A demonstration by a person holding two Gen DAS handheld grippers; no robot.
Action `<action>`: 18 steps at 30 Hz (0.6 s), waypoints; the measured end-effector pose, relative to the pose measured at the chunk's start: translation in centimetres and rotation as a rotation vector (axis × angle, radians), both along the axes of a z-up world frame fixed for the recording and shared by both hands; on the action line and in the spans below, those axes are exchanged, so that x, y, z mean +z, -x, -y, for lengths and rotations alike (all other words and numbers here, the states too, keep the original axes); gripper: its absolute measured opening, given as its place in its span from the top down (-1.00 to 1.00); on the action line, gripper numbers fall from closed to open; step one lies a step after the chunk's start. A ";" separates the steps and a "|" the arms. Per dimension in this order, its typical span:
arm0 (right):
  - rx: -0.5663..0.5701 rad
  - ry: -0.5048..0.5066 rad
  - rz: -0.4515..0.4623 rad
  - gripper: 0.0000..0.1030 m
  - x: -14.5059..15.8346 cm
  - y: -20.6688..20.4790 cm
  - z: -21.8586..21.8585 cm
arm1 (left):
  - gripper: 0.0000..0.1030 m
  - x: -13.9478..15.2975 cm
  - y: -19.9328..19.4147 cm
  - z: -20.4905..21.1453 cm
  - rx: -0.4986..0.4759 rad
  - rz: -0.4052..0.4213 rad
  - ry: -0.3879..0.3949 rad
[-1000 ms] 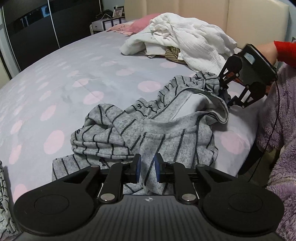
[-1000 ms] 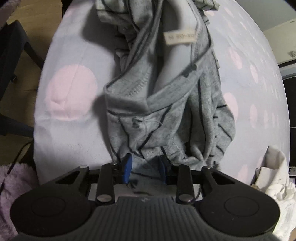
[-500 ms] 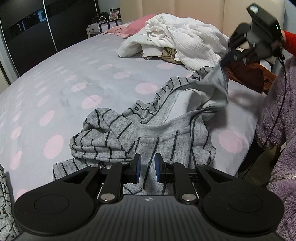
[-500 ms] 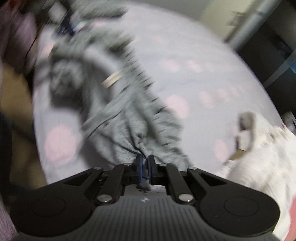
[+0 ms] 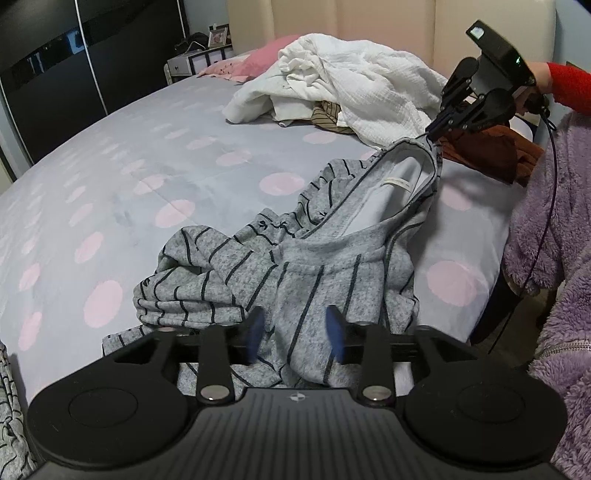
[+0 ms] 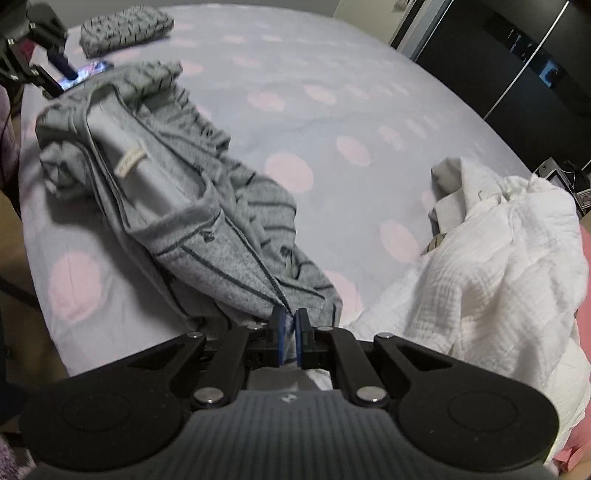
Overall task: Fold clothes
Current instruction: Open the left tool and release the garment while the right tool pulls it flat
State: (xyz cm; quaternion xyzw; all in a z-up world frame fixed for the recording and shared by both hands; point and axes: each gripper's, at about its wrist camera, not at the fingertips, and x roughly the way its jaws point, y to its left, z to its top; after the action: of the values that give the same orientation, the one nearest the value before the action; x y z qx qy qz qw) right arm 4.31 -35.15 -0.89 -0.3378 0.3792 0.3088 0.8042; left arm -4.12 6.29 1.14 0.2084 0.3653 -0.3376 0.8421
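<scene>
so, over the near edge of the bed [image 5: 110, 177], the left gripper [image 5: 294, 334] is opening its jaws with the striped grey garment [image 5: 325, 266] between them, pads off it. further right, the right gripper [image 6: 290, 330] is pinched tight on the garment's hem, lifting it beside the white pile [image 5: 362, 88].

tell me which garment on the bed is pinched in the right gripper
The grey striped garment: the right gripper is shut on its edge. The white garment and brown garment lie untouched.

place: home bedroom | evidence: bed [image 5: 155, 155] with dotted sheet, headboard [image 5: 388, 26], pink pillow [image 5: 258, 61], nightstand [image 5: 192, 64]
</scene>
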 end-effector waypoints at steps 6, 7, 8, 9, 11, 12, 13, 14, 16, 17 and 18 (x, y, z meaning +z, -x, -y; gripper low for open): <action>-0.067 0.103 -0.027 0.86 -1.9 -0.4 -0.1 | 0.25 -1.1 -0.7 0.6 0.037 -0.038 0.013; -0.074 0.124 -0.032 0.86 -2.3 -0.5 -0.1 | 0.25 -1.5 -0.9 0.8 0.052 -0.048 0.008; -0.082 0.142 -0.039 0.87 -2.6 -0.6 -0.1 | 0.26 -1.7 -0.9 1.0 0.052 -0.059 0.008; -0.092 0.154 -0.045 0.86 -3.0 -0.8 -0.1 | 0.26 -1.8 -0.8 1.2 0.029 -0.063 0.010; -0.112 0.168 -0.054 0.87 -3.4 -1.0 0.0 | 0.26 -1.7 -0.1 1.8 -0.021 -0.045 0.014; -0.123 0.173 -0.056 0.87 -3.5 -1.1 0.1 | 0.26 -1.5 0.3 2.1 -0.039 -0.026 0.015; -0.136 0.184 -0.057 0.87 -3.7 -1.3 0.3 | 0.26 -1.3 0.6 2.3 -0.055 -0.009 0.019; -0.152 0.203 -0.054 0.90 -3.8 -1.4 0.4 | 0.26 -1.1 0.9 2.5 -0.068 0.004 0.024; -0.197 0.283 -0.033 0.92 -4.6 -1.7 0.8 | 0.26 -1.1 1.3 3.1 -0.088 0.027 0.028; -0.215 0.306 -0.034 0.92 -4.9 -1.8 1.2 | 0.26 -1.3 1.6 3.5 -0.106 0.038 0.025; -0.228 0.301 -0.044 0.92 -4.9 -1.9 1.4 | 0.26 -1.4 1.9 3.9 -0.130 0.047 0.020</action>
State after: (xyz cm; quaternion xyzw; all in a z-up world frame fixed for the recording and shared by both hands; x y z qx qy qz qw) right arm 6.17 -36.59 -5.76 -0.4025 0.4745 0.1626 0.7658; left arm -6.01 2.34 -0.23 0.2311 0.3278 -0.3901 0.8288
